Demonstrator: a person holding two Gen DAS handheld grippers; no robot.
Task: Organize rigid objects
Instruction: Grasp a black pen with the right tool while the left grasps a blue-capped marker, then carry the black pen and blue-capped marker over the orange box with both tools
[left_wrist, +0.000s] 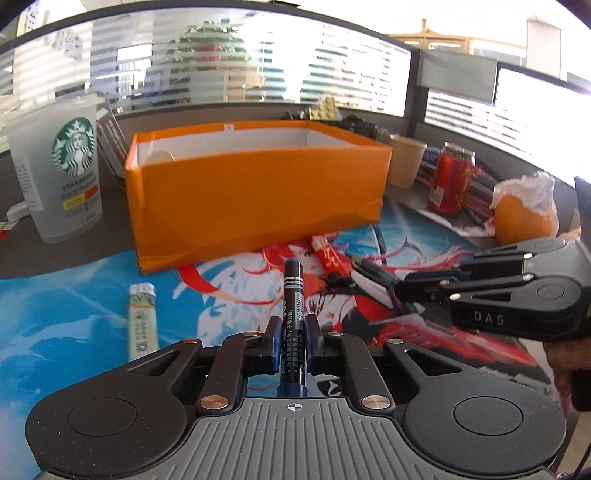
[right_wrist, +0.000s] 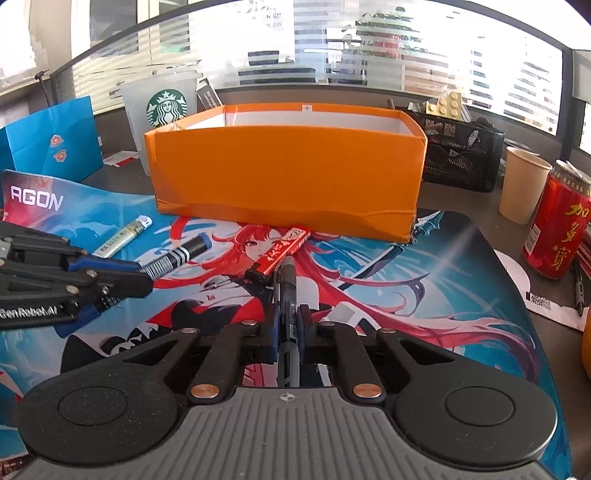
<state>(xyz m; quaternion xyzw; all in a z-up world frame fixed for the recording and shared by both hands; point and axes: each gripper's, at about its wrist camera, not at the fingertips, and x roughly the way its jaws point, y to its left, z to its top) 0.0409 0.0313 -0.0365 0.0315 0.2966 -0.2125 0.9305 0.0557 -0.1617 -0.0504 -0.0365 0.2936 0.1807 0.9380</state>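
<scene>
Left gripper (left_wrist: 291, 341): fingers clamped on a blue-capped marker (left_wrist: 293, 295), gripped near its rear, so its long front end could swing or slip. Right gripper (right_wrist: 287, 325): fingers closed on a dark pen (right_wrist: 286, 288). Ahead of both, the orange box (left_wrist: 255, 195) stands on the bench; its near wall could catch either tip. Between the grippers lies a red lighter (right_wrist: 277, 253), which the pen could nudge.

Right gripper (right_wrist: 287, 325) clamped on a dark pen (right_wrist: 287, 291), pointing toward orange box (right_wrist: 288, 173). Left gripper (right_wrist: 142, 275) gripping a marker (right_wrist: 181, 254). Red lighter (right_wrist: 279, 254), pale lighter (right_wrist: 123, 236) on mat (right_wrist: 424, 266).
</scene>
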